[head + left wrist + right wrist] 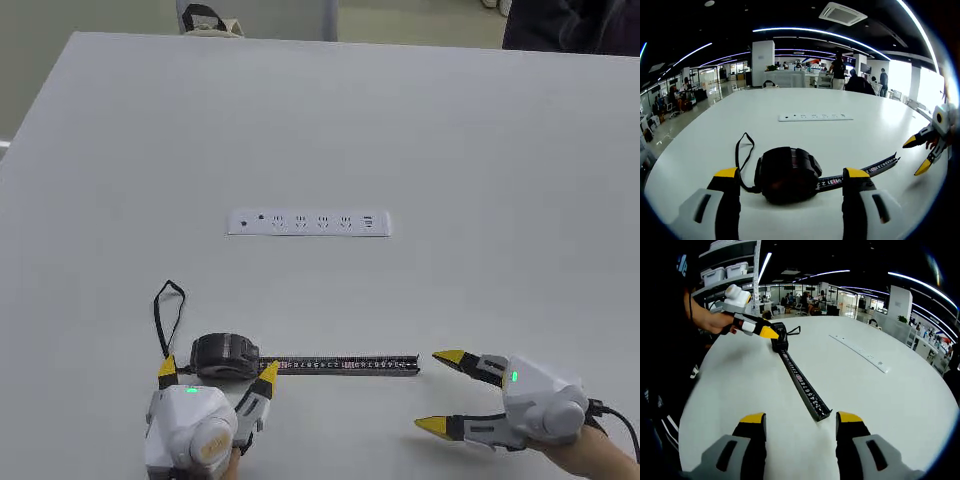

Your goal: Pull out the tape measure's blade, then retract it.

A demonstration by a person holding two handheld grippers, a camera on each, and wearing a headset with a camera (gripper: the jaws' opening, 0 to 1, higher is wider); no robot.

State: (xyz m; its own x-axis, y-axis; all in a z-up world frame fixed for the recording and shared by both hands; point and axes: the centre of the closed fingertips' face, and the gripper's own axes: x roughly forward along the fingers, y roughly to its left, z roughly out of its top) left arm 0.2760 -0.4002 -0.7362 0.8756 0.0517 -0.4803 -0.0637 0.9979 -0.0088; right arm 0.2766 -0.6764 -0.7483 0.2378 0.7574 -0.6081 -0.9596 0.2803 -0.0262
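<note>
the white office table [450,150] bears the tape measure [225,352]; left gripper [218,370] and right gripper [438,391] fingers [452,357] spread.

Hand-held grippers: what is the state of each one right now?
Left hand-held gripper: open, jaws either side of the tape measure, not closed on it.
Right hand-held gripper: open, holding nothing.

Worktop [400,130] is plain pale grey. The tape measure [224,355] is black with a black strap [168,305], and its blade [345,364] is dark with white markings. The power strip [308,223] is white. The left tool [218,370] and right tool [440,391] are white with yellow tips and a little green light each.
</note>
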